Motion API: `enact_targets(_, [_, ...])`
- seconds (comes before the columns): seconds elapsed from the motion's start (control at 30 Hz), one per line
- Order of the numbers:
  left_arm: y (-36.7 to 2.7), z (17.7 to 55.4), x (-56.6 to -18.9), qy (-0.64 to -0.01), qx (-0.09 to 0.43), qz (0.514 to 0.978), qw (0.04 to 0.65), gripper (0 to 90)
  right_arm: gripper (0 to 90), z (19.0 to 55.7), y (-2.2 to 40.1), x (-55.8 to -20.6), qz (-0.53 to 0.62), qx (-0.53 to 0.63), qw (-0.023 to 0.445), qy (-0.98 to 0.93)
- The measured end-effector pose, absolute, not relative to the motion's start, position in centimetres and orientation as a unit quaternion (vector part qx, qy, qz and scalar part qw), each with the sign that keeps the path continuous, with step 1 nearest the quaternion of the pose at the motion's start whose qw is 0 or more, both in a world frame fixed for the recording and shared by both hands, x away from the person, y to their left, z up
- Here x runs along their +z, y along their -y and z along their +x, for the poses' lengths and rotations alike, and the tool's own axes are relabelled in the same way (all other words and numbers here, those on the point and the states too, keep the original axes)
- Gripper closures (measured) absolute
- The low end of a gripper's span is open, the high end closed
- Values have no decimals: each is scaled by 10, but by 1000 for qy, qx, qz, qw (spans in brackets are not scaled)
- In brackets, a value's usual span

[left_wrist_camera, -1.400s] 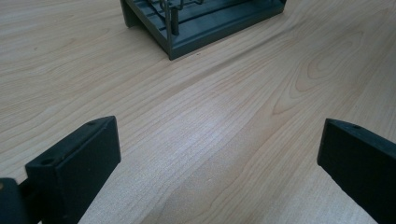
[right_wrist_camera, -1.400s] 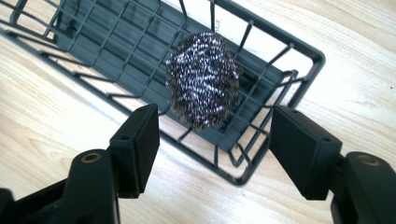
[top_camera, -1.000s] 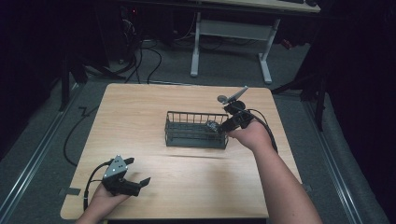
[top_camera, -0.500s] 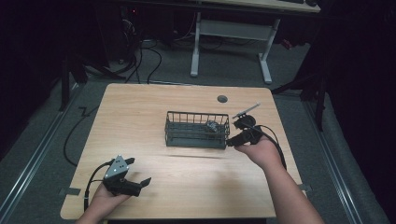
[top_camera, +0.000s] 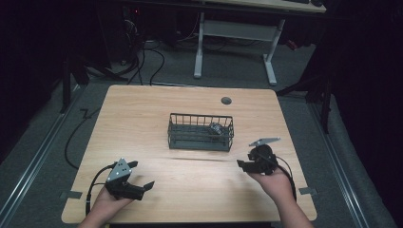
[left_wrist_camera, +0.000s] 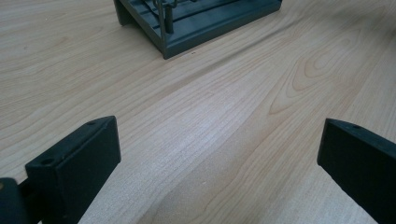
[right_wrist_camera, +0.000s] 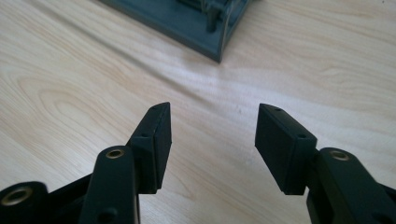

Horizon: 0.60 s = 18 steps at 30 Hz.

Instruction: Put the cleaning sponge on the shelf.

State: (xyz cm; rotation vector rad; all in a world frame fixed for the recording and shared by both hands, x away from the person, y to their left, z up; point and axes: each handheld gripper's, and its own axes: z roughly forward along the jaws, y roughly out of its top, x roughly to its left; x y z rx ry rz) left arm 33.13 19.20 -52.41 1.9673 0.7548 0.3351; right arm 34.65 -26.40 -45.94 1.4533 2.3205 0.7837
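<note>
The right gripper (top_camera: 243,164), seen in the high view at the lower right of the frame, sits low over the wooden table (top_camera: 142,123) in the person's right hand (top_camera: 272,180), its jaws apart and holding nothing, pointing left toward the middle of the table. In the same view the left gripper (top_camera: 142,186) rests at the lower left, jaws also parted and empty, well apart from the dark wire basket (top_camera: 200,132) that stands in the middle of the frame. A small metallic object (top_camera: 217,128) lies inside the basket toward its right end; it is too small to tell what it is. A round grommet (top_camera: 226,100) sits in the tabletop above the basket. In the left gripper view, the two black jaws stand wide at the bottom corners with bare wood between them, and a corner of the basket (left_wrist_camera: 187,28) shows at the upper middle. In the right gripper view, the jaws are moderately spread over the wood, and the basket's corner (right_wrist_camera: 196,23) lies at the top of the frame, just off the line between them. From here the likely risk is a careless reach: the basket looks light, so a jaw that catches its wire wall or base rim could push it across the table or tip it, spilling the object. A cable trailing behind either gripper could also snag on the table edge and jerk the hand off line.
</note>
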Motion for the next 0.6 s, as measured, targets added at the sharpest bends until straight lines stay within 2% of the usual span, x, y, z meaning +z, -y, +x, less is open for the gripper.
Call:
enact_targets(0.07, [-192, 331, -524, -311, 138, 806, 484, 0, 434, 340, 265, -468, 502, 283, 155, -803])
enact_targets(0.17, [-192, 331, -524, -311, 138, 806, 484, 0, 381, 309, 264, -503, 500, 327, 195, -778])
enact_targets(0.2, [-192, 331, -524, -311, 138, 806, 484, 0, 381, 309, 264, -503, 500, 327, 195, -778])
enact_targets(0.23, [-192, 332, -525, -312, 137, 807, 482, 0, 370, 293, 260, -518, 494, 340, 220, -769])
enact_targets(0.33, [-193, 333, -525, -316, 134, 805, 484, 1, 344, 285, 259, -520, 483, 338, 225, -776])
enact_targets(0.37, [-193, 334, -525, -319, 133, 803, 486, 2, 331, 282, 260, -514, 471, 346, 237, -776])
enact_targets(0.4, [-194, 335, -525, -324, 132, 801, 487, 2, 329, 279, 266, -507, 464, 363, 269, -762])
enact_targets(0.6, [-194, 334, -525, -329, 138, 800, 483, 2, 310, 280, 279, -519, 494, 390, 241, -739])
